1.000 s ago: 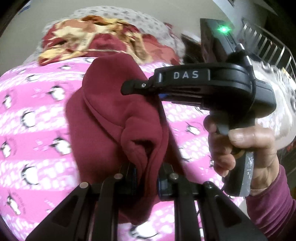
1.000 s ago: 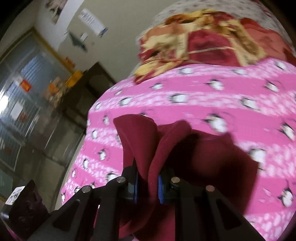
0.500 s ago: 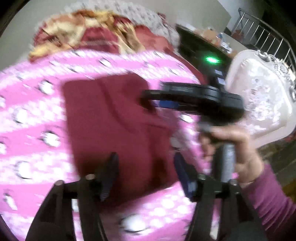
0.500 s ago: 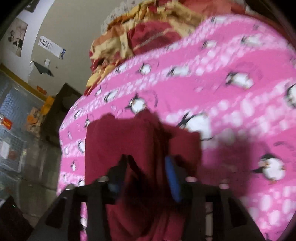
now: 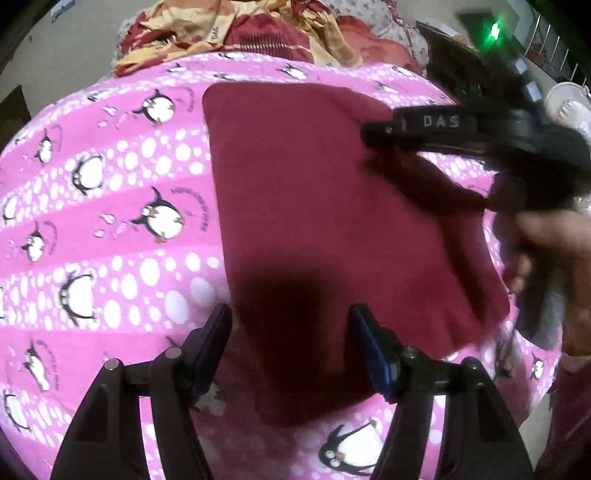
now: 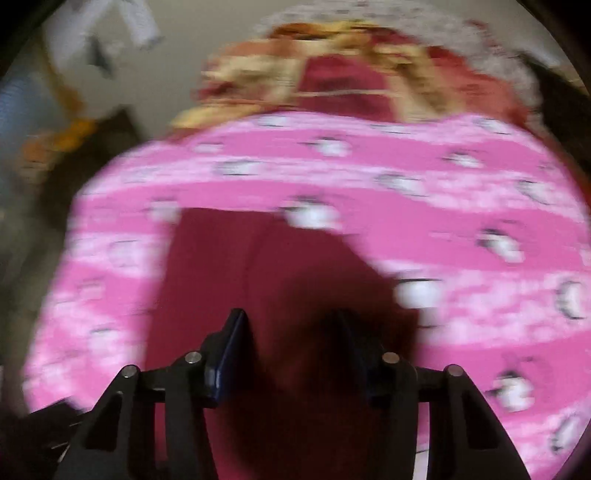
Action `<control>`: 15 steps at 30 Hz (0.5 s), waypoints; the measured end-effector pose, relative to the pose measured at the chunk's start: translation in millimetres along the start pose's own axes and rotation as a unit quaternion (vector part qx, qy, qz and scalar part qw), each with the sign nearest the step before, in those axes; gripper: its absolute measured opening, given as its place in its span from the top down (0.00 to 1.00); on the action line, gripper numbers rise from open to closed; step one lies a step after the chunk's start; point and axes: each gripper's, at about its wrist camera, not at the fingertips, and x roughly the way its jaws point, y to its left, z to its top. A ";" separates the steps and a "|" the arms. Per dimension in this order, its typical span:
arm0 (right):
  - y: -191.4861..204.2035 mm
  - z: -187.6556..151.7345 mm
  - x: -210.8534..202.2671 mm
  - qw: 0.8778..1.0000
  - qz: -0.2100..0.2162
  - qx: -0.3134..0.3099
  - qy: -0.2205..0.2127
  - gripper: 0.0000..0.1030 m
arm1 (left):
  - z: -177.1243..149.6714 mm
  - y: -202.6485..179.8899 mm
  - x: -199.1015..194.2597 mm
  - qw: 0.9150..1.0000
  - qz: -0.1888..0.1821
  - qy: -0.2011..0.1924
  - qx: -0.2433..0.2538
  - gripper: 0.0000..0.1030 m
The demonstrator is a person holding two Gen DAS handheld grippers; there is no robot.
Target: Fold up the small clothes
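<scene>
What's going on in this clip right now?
A person with a handheld gripper in each hand is folding a maroon garment on a pink penguin-print blanket. The garment lies flat on it as a neat rectangle. The left gripper and right gripper have just let go; both are open above the near edge, the right one now narrowing a little. A crumpled red-and-yellow cloth lies behind.

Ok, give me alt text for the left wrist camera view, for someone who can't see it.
A dark red folded garment lies flat on a pink penguin-print blanket, with the open left gripper poised over its near edge. The right gripper, held in a hand, reaches in from the right, blurred.
</scene>
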 end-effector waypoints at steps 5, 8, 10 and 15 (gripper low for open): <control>-15.5 -8.0 -20.5 0.999 0.018 0.027 -0.001 0.41 | 0.8 -6.0 3.4 1.000 0.005 0.004 0.007 0.35; -0.3 -20.8 -50.7 0.999 0.043 -0.002 -0.009 0.40 | 1.6 -3.9 2.3 1.000 0.001 0.002 -0.002 0.35; 12.3 -35.0 -64.2 0.998 0.047 -0.032 -0.005 0.40 | 0.1 -2.2 1.5 1.000 0.000 0.001 -0.007 0.35; 11.0 -80.1 -55.5 0.995 -0.049 -0.081 0.039 0.42 | -4.3 -5.3 -4.3 1.000 0.005 -0.004 -0.006 0.35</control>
